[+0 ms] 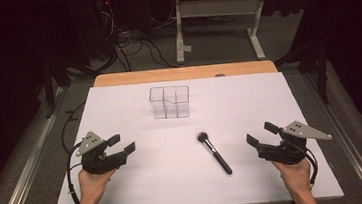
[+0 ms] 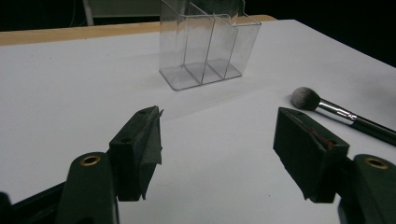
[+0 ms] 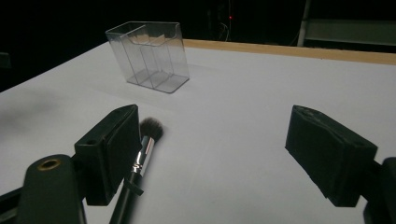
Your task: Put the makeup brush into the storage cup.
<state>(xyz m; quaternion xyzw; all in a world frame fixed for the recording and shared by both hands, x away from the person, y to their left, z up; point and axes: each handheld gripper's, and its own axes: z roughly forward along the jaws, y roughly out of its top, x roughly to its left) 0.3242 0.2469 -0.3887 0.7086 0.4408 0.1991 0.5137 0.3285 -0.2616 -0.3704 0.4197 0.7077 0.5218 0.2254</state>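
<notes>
**Grippers wait wide open beside the makeup brush**

Both tools rest low near the tabletop's [image 1: 127,187] front edge: the left gripper [image 1: 122,144] and right gripper [image 1: 261,133] each have jaws spread wide, holding and touching nothing. Between them lies the makeup brush [image 1: 214,152], bristles toward the clear organizer [image 1: 170,102] standing farther back. The work looks barely begun, probably a reach. Next, the nearer right gripper should straddle the brush handle and close.

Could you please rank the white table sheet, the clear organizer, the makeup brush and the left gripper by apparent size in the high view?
1. White table sheet
2. Clear organizer and left gripper: too alike to rank
3. Makeup brush, long but thin
</notes>
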